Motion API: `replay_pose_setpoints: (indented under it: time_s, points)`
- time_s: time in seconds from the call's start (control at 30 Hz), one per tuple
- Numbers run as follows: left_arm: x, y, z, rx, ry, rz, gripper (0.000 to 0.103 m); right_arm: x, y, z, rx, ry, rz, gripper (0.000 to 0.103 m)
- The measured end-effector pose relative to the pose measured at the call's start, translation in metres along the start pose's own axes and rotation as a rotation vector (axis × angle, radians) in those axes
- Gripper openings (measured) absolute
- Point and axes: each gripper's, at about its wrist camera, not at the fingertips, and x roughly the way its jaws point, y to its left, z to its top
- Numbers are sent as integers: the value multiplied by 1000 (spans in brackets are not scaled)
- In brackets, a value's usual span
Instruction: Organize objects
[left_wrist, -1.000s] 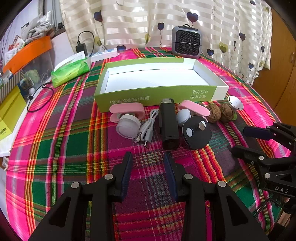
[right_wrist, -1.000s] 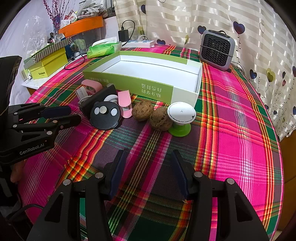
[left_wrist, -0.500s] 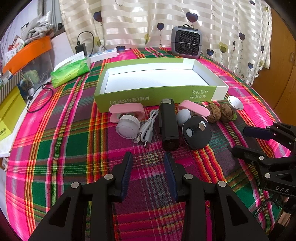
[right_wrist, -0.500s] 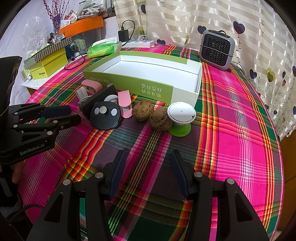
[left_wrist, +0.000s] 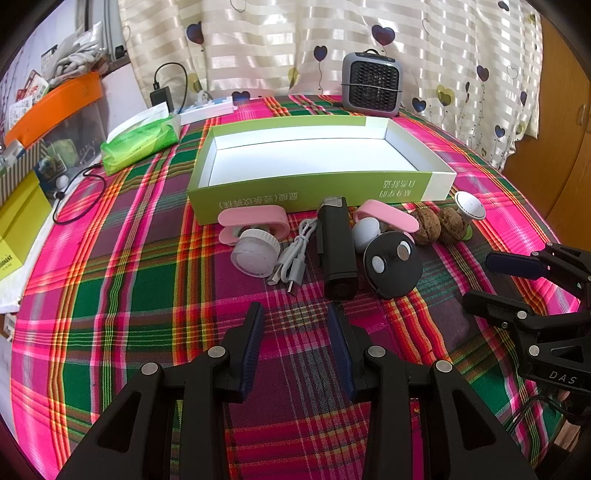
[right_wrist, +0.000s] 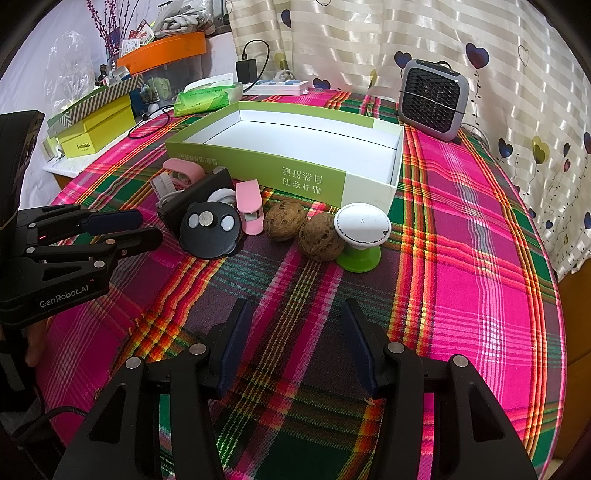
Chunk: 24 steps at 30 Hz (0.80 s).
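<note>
While my left gripper and right gripper hover wide apart and empty, green box white inside, small objects in row along its front wall, plaid tablecloth.

At the upper right of the frame a grey mesh-fronted heater or fan, hard to tell which, stands against the heart-print curtain. At the upper left lie a green tissue pack, a white power strip, a yellow box and an orange-lidded bin.
</note>
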Motion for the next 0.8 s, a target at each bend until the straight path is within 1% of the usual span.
replay_pose_setpoints:
  time_s: [0.8]
  points:
    - [0,-2,1,-1,-1,-4,34,-1,-2,2,19,-5,10,52]
